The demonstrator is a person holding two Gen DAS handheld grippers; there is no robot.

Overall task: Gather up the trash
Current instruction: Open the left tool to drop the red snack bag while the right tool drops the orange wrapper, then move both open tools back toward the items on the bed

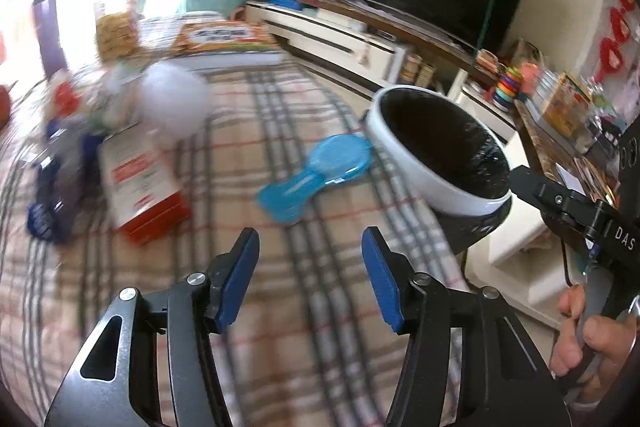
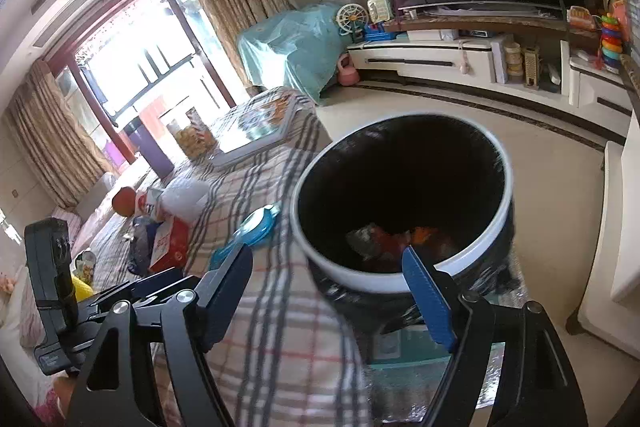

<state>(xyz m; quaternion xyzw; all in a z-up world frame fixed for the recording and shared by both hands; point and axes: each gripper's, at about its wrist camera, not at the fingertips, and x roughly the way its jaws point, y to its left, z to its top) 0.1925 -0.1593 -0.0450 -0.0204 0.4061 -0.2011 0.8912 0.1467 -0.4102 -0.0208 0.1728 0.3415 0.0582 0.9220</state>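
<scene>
On the plaid tablecloth [image 1: 280,291], your left gripper [image 1: 310,279] has its blue pads spread apart with nothing between them; only checked cloth shows in the gap. From the left wrist view, clutter lies at 10 to 11 o'clock: a red-and-white carton [image 1: 140,183] lying flat, a white crumpled bag [image 1: 176,103] just behind it, and dark blue wrappers [image 1: 52,183] beside the carton, all blurred. A blue plastic lid-like piece [image 1: 316,167] lies at 12 o'clock, ahead of the pads and apart from them. The trash bin [image 1: 404,163], white rim with black liner, stands at 1 o'clock off the table edge, just beside the blue piece.

Your right gripper [image 2: 332,295] is also spread wide, pads empty. From the right wrist view, the bin rim [image 2: 360,279] sits between the pads at 12 o'clock; the right pad overlaps the rim in the picture, contact cannot be told. Inside the liner, orange and red scraps [image 2: 404,239] lie at the bottom, indistinct. The left gripper's body [image 2: 56,291] shows at 9 o'clock. Your hand [image 1: 588,339] on the right gripper's handle shows at 4 o'clock in the left view.
</scene>
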